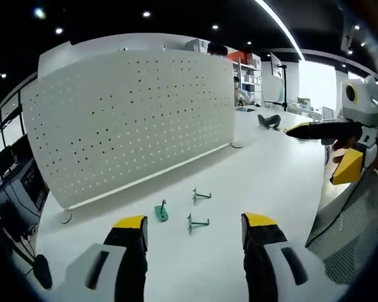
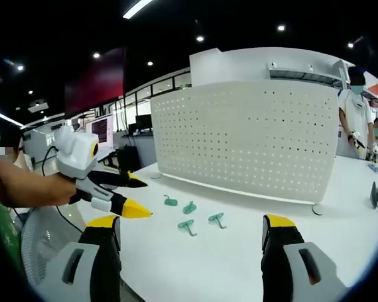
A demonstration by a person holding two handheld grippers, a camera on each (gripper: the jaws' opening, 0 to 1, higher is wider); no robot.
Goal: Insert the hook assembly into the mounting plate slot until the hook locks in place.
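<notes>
Left gripper (image 1: 194,225): your jaws are spread wide, nothing between them, hovering above the worktop (image 1: 277,170). It also shows in the right gripper view (image 2: 126,194), held in your hand (image 2: 31,189) off the worktop's left edge, jaws apart.
Right gripper (image 2: 190,228): jaws spread, nothing held. In the left gripper view (image 1: 324,148) it sits off the worktop's right edge, jaws apart.
Hooks: four small green hooks in the right gripper view (image 2: 171,201) (image 2: 189,207) (image 2: 187,226) (image 2: 217,219), lying loose mid-worktop, near each other; you see three in the left gripper view (image 1: 161,211) (image 1: 201,195) (image 1: 196,222).
Mounting plate: white perforated pegboard (image 1: 129,116) (image 2: 246,135) standing upright across the worktop behind the hooks, well apart from them.
Background: a person (image 2: 356,119) stands past the pegboard's far end.
</notes>
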